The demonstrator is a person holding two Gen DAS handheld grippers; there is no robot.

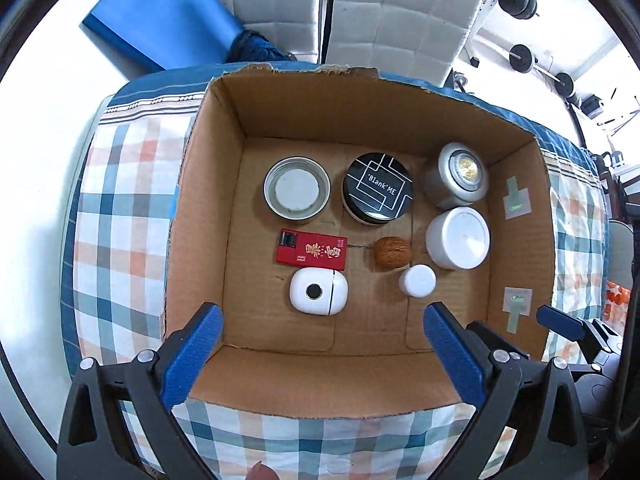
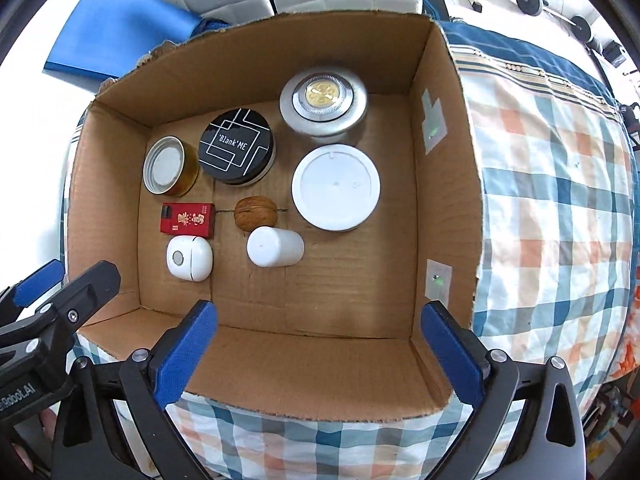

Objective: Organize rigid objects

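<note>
The left gripper [image 1: 322, 326] is held wide open and empty above the box [image 1: 360, 116]. Ahead of it, from left to right, are seen a red card [image 1: 312, 250] with a white case [image 1: 318, 291] nearer, a tin [image 1: 297, 189], a black jar [image 1: 378, 188], a walnut [image 1: 392, 252], a small white bottle [image 1: 417, 280], a white lid [image 1: 458, 237] and a puck light [image 1: 460, 174]. The right gripper [image 2: 318, 320] is likewise spread, nothing between its jaws.

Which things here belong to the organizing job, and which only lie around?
Job: cardboard box; in it black tin, puck light, white lid, walnut, red box, white case.
Around: checked cloth, blue mat, dumbbells.
</note>
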